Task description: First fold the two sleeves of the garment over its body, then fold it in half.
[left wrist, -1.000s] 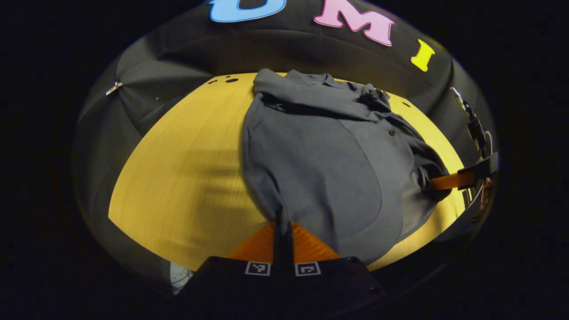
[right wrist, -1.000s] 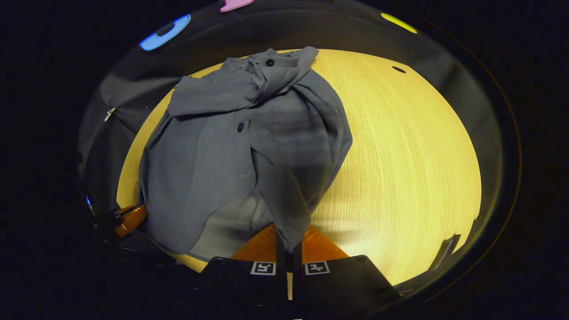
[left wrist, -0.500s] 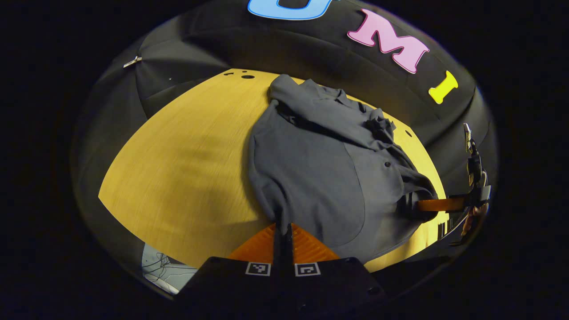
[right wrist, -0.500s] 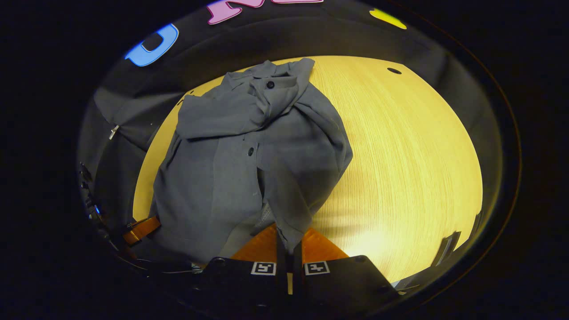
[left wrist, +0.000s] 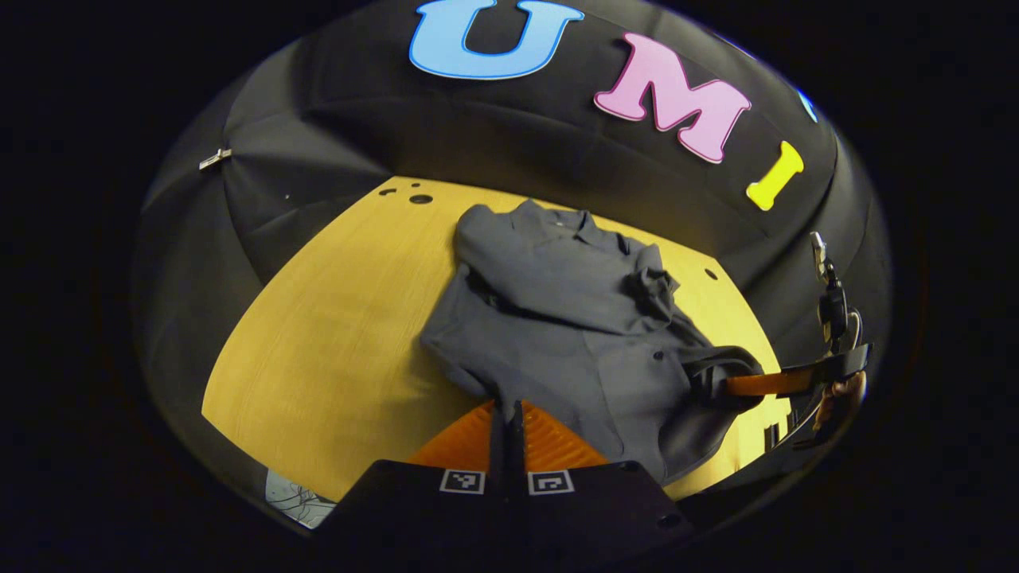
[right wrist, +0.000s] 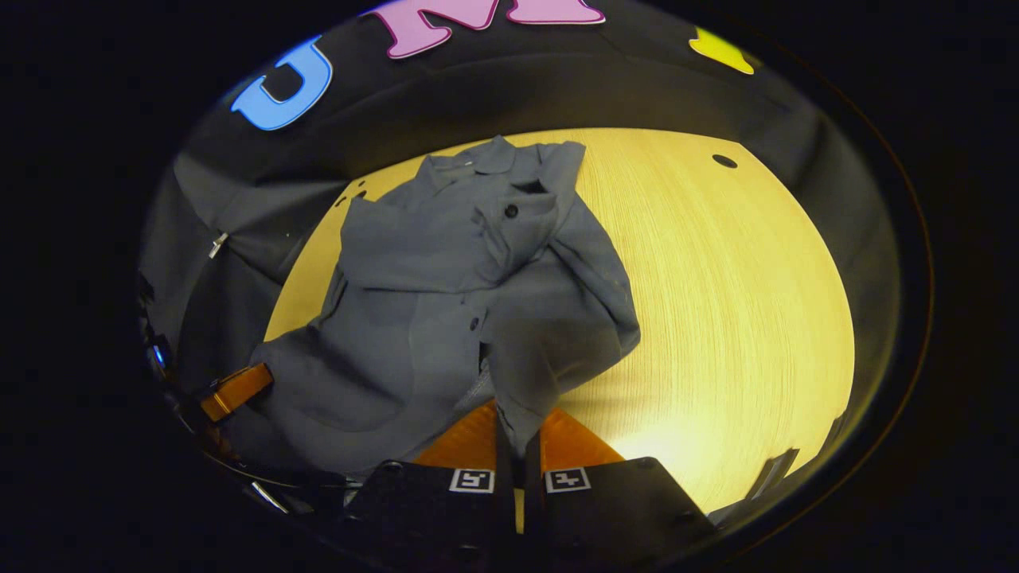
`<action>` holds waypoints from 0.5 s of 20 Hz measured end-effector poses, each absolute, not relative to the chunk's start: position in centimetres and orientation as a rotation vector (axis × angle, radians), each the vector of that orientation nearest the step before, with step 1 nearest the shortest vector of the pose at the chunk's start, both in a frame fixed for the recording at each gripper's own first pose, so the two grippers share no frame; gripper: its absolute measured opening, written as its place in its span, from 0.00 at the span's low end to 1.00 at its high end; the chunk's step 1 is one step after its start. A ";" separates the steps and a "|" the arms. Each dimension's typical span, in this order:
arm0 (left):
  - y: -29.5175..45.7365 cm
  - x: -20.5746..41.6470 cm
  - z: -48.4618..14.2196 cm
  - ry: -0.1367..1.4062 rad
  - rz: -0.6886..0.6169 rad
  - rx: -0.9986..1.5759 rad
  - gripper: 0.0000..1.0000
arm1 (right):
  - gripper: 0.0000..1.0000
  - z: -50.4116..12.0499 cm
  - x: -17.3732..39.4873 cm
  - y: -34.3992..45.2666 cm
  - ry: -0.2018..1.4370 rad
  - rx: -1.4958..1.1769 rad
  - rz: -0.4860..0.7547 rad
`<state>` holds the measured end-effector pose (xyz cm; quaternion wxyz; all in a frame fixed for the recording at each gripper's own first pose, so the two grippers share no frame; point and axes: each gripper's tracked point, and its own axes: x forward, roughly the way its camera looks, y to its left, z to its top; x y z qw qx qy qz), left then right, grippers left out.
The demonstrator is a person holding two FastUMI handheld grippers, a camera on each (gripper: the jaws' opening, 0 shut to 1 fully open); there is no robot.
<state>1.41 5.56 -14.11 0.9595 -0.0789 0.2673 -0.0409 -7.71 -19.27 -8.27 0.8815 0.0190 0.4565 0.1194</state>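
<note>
A yellow wood-grain table (left wrist: 318, 334) is seen against the black cloth wall (left wrist: 493, 135) of the booth, with small dark holes near its far edge. A grey button-up garment (left wrist: 557, 318) is spread over the centre of the left gripper view, its collar toward the wall at the upper middle and both sleeves already laid across the body. In the right gripper view the garment (right wrist: 446, 294) is placed left of centre, with bare table to the right of the frame.

At the bottom centre of the left gripper view, the left gripper (left wrist: 505, 414) is closed tight, a corner of the garment's hem being pinched between its fingers. At the bottom centre of the right gripper view, the right gripper (right wrist: 517, 426) is likewise clamped on the opposite hem corner, the cloth rising from it in a raised fold. The right gripper (left wrist: 716, 384) is also seen at the right edge of the left gripper view, buried in cloth, with a hand (left wrist: 840, 396) behind it.
</note>
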 end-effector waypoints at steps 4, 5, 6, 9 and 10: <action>5.7 4.3 -10.8 0.486 -0.082 -0.178 0.06 | 0.09 -5.7 -4.6 -18.5 0.880 0.044 0.261; 5.8 5.1 -10.2 0.474 -0.081 -0.176 0.06 | 0.09 -5.3 -3.8 -18.3 0.866 0.043 0.266; 5.9 6.0 -9.6 0.460 -0.080 -0.173 0.05 | 0.09 -4.8 -3.2 -18.1 0.853 0.043 0.273; 6.2 8.5 -7.6 0.420 -0.072 -0.192 0.05 | 0.09 -4.0 -0.4 -17.4 0.812 0.055 0.282; 6.1 9.5 -7.0 0.408 -0.072 -0.202 0.06 | 0.09 -3.7 0.7 -17.2 0.799 0.065 0.282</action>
